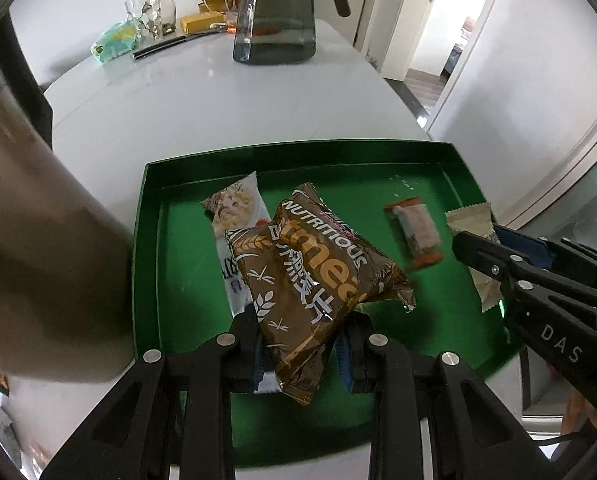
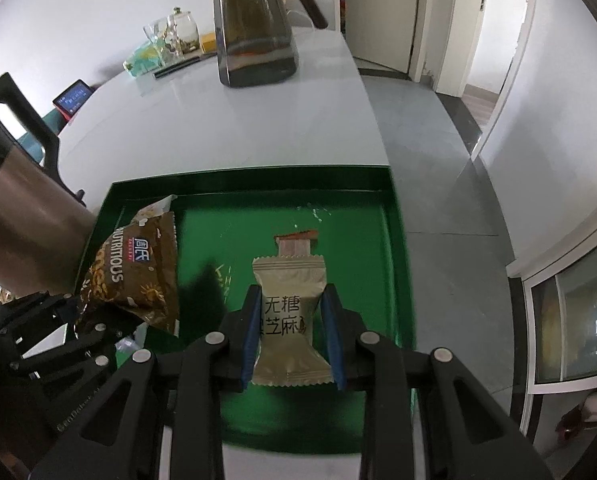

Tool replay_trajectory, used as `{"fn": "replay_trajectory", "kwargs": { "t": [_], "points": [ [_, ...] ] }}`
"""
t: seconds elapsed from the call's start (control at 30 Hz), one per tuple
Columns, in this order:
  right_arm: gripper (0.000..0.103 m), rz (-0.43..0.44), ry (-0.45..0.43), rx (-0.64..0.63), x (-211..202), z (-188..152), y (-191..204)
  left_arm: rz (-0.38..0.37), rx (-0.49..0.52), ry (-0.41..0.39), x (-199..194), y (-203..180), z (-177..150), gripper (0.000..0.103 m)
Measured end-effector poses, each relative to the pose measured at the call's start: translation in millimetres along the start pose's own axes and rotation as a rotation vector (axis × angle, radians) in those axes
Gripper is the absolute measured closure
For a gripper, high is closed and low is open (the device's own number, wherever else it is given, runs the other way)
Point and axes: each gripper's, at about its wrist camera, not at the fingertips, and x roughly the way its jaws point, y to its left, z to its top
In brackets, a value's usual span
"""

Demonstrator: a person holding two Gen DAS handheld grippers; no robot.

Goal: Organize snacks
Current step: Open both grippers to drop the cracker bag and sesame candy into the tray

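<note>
A green tray (image 1: 150, 264) lies on the white table. My left gripper (image 1: 304, 344) is shut on a brown oatmeal packet (image 1: 314, 276) and holds it over the tray's left part, above a white snack packet (image 1: 238, 216). The brown packet also shows in the right wrist view (image 2: 138, 272). My right gripper (image 2: 292, 332) is shut on a beige sesame candy packet (image 2: 290, 308) above the tray (image 2: 394, 240). That packet shows at the tray's right in the left wrist view (image 1: 468, 220). A small orange-ended snack bar (image 1: 414, 232) lies in the tray; the right wrist view shows it just beyond the beige packet (image 2: 296, 242).
A metal kettle (image 2: 22, 216) stands close at the tray's left. A dark glass jug (image 1: 276, 12) stands at the table's far end with glass jars (image 1: 154, 12), a yellow box (image 1: 200, 22) and a green packet (image 1: 112, 42). The table's right edge drops to the floor.
</note>
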Motion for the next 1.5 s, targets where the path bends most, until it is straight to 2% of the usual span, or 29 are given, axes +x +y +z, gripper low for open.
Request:
{"fn": "replay_trajectory", "kwargs": {
  "t": [0.3,0.53,0.57,0.6,0.63,0.67,0.87,1.0,1.03,1.07,1.1,1.17,1.2,1.23,1.27,1.4,1.5],
  "points": [
    [0.103,0.014,0.036,0.003,20.8,-1.2,0.9,0.068,0.031,0.019,17.5,-4.8,2.5,0.078],
    [0.103,-0.005,0.041,-0.012,21.2,3.0,3.7,0.07,0.016,0.026,18.2,-4.2,4.4,0.076],
    [0.093,-0.005,0.042,-0.008,21.3,3.2,3.7,0.068,0.015,0.03,19.1,-4.1,5.8,0.076],
    [0.066,-0.007,0.042,-0.004,21.3,3.0,4.1,0.067,0.018,0.032,19.0,-4.5,6.4,0.075],
    [0.056,-0.013,0.041,-0.002,21.5,3.3,3.9,0.071,0.027,0.032,18.5,-5.2,6.6,0.074],
    [0.052,-0.019,0.04,-0.002,21.1,3.1,4.0,0.079,0.036,0.033,17.7,-5.6,5.5,0.072],
    [0.051,-0.019,0.03,0.013,16.7,3.7,0.5,0.1,0.026,0.017,12.9,-4.1,3.4,0.057],
    [0.049,-0.026,0.019,0.011,12.7,4.7,-0.9,0.105,0.038,-0.012,4.1,-5.7,5.7,0.036],
    [0.048,-0.026,0.014,0.015,11.3,5.1,-2.2,0.104,0.038,-0.015,3.1,-5.7,6.3,0.034],
    [0.042,-0.028,0.008,0.02,9.5,5.7,-3.0,0.098,0.034,-0.016,2.2,-4.9,7.3,0.034],
    [0.032,-0.03,0.004,0.019,8.5,5.7,-3.2,0.095,0.03,-0.015,2.0,-4.5,7.8,0.031],
    [0.018,-0.036,-0.003,0.014,6.7,5.3,-3.7,0.096,0.029,-0.014,1.6,-3.5,8.2,0.018],
    [0.015,-0.037,-0.008,0.012,6.1,5.7,-3.8,0.1,0.03,-0.019,1.0,-2.5,8.9,0.011],
    [0.005,-0.04,-0.013,0.014,5.2,6.0,-4.2,0.107,0.029,-0.027,-0.2,-1.5,9.3,0.008],
    [0.0,-0.045,-0.017,0.017,4.4,6.4,-5.0,0.114,0.027,-0.035,-0.8,-0.4,10.1,0.008],
    [0.0,-0.054,-0.029,0.022,2.4,8.1,-6.7,0.121,0.016,-0.038,-0.8,2.1,9.9,0.002],
    [0.0,-0.082,-0.051,0.022,1.5,6.4,-5.4,0.117,0.017,-0.035,0.1,1.0,8.5,0.002]
  ]
}}
